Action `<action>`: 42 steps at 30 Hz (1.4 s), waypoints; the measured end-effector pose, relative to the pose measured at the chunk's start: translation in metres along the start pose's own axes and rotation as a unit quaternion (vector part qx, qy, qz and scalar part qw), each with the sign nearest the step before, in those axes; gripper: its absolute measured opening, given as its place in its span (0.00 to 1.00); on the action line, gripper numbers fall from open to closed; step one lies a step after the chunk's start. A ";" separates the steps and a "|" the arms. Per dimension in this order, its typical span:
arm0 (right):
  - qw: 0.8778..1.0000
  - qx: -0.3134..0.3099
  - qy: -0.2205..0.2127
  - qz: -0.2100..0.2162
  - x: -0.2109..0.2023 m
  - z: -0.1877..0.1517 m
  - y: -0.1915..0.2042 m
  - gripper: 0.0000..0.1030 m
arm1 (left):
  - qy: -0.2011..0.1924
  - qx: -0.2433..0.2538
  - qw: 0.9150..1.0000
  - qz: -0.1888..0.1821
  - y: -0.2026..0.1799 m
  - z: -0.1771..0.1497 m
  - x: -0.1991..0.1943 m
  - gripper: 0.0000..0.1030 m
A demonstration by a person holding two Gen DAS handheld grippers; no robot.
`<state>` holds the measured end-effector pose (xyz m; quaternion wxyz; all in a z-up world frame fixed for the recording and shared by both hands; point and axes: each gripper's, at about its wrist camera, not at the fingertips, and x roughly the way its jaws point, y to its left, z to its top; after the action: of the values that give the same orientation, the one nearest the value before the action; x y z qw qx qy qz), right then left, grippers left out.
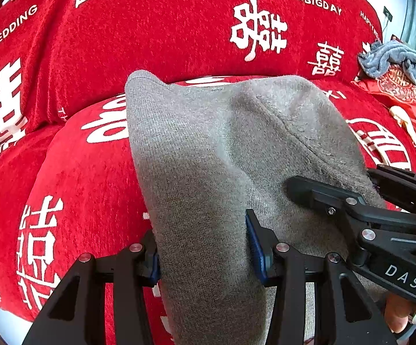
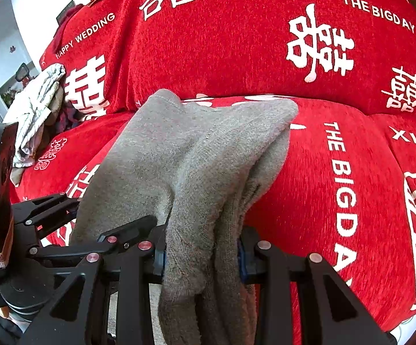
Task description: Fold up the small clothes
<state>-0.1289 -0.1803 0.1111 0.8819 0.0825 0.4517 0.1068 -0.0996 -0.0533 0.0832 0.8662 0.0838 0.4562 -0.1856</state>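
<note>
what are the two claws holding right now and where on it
Both grip the same grey knitted garment. The left claw pinches its near edge; the right claw clamps a bunched, folded part of that edge beside it.

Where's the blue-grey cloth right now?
In the left wrist view, the crumpled blue-grey cloth lies at the far right on the red sofa cover, partly on a red embroidered cushion, well beyond the grey garment.
</note>
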 end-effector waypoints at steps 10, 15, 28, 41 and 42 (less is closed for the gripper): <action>1.000 0.011 -0.003 0.005 0.002 -0.010 -0.002 0.35 | 0.002 0.006 1.000 0.001 -0.001 -0.007 0.003 0.48; 1.000 0.015 -0.004 0.007 0.004 -0.012 -0.005 0.35 | 0.002 0.005 1.000 -0.002 -0.001 -0.007 0.006 0.48; 0.998 0.052 0.015 0.033 0.025 -0.025 -0.034 0.35 | 0.015 -0.013 0.999 -0.028 0.015 -0.018 0.024 0.55; 0.985 0.143 0.034 0.084 0.033 -0.035 -0.080 0.55 | 0.014 -0.041 0.999 -0.017 0.033 -0.023 0.020 0.83; 0.985 0.147 0.025 0.081 0.027 -0.034 -0.081 0.55 | 0.007 -0.041 0.999 -0.010 0.034 -0.022 0.015 0.83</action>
<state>-0.1316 -0.2498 0.0508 0.8368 0.2451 0.4766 0.1120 -0.0948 -0.0189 0.0580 0.8639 0.0453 0.4701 -0.1751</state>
